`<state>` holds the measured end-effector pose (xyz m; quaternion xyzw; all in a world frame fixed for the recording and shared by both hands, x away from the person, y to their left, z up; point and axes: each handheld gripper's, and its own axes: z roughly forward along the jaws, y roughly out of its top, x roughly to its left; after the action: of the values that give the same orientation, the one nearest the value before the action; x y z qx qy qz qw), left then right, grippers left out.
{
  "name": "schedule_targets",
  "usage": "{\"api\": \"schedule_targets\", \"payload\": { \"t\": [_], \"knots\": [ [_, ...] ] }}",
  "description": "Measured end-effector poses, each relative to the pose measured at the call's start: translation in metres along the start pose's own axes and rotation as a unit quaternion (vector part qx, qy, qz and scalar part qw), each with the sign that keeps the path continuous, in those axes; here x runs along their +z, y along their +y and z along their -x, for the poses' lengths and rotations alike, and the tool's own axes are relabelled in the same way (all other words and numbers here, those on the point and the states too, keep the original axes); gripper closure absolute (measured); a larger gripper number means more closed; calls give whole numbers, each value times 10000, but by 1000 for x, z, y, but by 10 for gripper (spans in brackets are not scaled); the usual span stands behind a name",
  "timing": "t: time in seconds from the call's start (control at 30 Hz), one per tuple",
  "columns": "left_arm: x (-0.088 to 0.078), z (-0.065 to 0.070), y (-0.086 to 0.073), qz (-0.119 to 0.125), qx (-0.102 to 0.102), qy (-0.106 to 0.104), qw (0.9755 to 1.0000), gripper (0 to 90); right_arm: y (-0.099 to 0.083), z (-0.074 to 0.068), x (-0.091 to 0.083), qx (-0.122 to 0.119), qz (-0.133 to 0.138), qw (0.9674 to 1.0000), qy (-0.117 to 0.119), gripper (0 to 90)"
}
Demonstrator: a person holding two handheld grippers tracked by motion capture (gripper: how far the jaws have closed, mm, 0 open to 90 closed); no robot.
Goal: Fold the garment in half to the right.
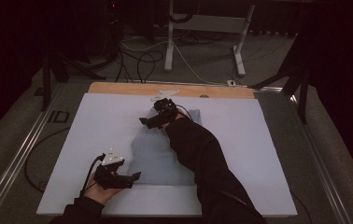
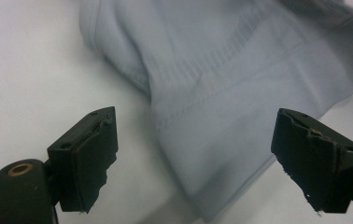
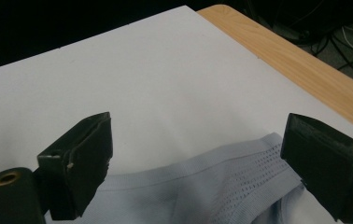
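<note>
1. At lower left of the high view, the left gripper sits low over the white table cover, its tips at the near left edge of a pale blue garment. In its own view the jaws stand wide apart and hold nothing, with a stitched hem of the cloth lying between them.
2. Near the upper middle of that same view, the right gripper reaches to the garment's far end. Its jaws are likewise spread wide and empty, with a ribbed, perforated band just ahead of them.
3. The garment lies mostly flat at the centre of the cover, with soft folds toward its upper part.
4. It looks like thin, stretchy knit: light, limp and not fragile. It will likely sag and bunch when lifted.
5. The doubled hem and the ribbed band look like the firmest places to pinch.
6. Beyond the cover, a wooden table edge shows at the top.
</note>
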<state>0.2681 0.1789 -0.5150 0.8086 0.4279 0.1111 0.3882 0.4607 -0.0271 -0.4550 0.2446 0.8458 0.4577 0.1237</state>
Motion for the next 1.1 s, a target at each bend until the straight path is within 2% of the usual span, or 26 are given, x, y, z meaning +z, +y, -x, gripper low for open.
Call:
{"api": "schedule_targets", "payload": {
  "t": [0.1, 0.17, 0.4, 0.53, 0.67, 0.77, 0.87, 0.97, 1.0, 1.1],
  "knots": [
    [4, -3, -3, -157, -112, 48, 9998, 198, -2, 2, 4, -33, -45, 10000, -17, 92],
    [6, -3, -4, -172, -165, 34, 9997, 227, -4, 3, 6, -4, -68, 10000, -17, 92],
    [12, 1, -6, -348, -86, -31, 9994, 351, -7, 9, 12, -6, -173, 9998, -79, 96],
    [13, 4, -6, -367, -58, -130, 9992, 456, -8, 12, 15, 28, -180, 9998, -104, 96],
    [14, 5, -4, -381, -132, -245, 9989, 611, -7, 18, 19, 83, -209, 9996, -180, 96],
    [13, 5, -3, -340, -180, -280, 9989, 699, -5, 23, 22, 184, -226, 9993, -248, 96],
    [12, 5, -2, -277, -287, -401, 9984, 788, -2, 29, 25, 349, -217, 9986, -341, 96],
    [11, 6, 0, -218, -338, -478, 9980, 838, 1, 34, 30, 540, -293, 9970, -465, 96],
    [11, 6, 0, -219, -338, -474, 9981, 842, 2, 36, 33, 651, -326, 9960, -514, 96],
    [11, 7, 1, -231, -324, -477, 9981, 847, 5, 38, 41, 766, -427, 9945, -572, 94]
  ]
}}
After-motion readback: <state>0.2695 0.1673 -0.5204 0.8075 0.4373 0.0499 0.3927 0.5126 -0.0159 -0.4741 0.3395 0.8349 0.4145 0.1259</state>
